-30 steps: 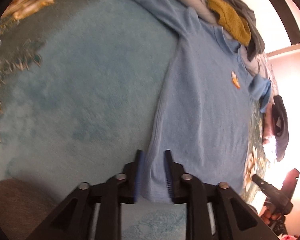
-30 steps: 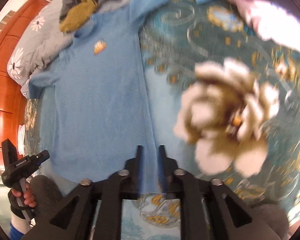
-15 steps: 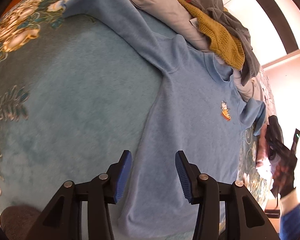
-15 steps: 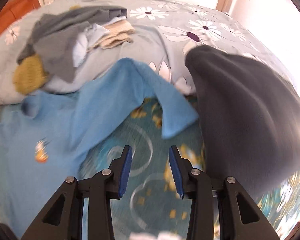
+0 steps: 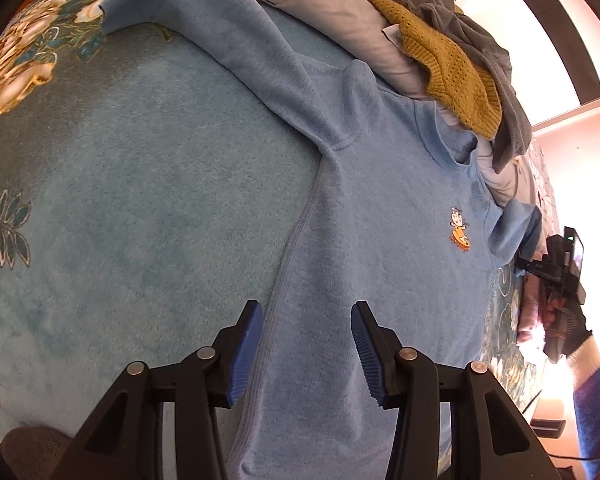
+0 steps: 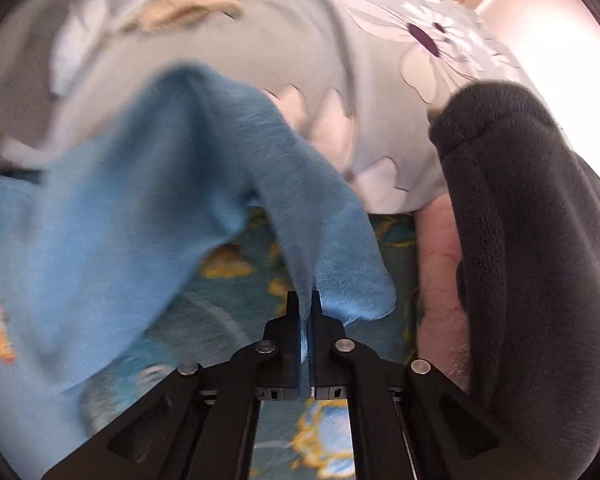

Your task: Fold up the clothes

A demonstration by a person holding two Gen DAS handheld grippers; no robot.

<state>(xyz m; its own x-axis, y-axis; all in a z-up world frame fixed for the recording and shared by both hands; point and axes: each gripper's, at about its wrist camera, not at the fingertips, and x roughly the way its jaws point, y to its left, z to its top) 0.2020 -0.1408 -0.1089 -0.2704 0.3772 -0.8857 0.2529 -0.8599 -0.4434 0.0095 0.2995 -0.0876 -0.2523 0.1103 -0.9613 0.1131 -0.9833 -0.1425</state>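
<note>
Left gripper (image 5: 306,344) — jaws wide, nothing held, the blue sweater (image 5: 380,240) spread flat beneath and ahead of them on the teal blanket (image 5: 140,200). Right gripper (image 6: 307,304) — jaws clamped on the sweater's sleeve cuff (image 6: 340,276), sleeve rising ahead.

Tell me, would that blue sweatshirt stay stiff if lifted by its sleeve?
Probably not: the blue sweatshirt creases softly, so it would likely droop. Its sleeve already sags from the shut right claw. The fleecy surface probably grips well.
</note>
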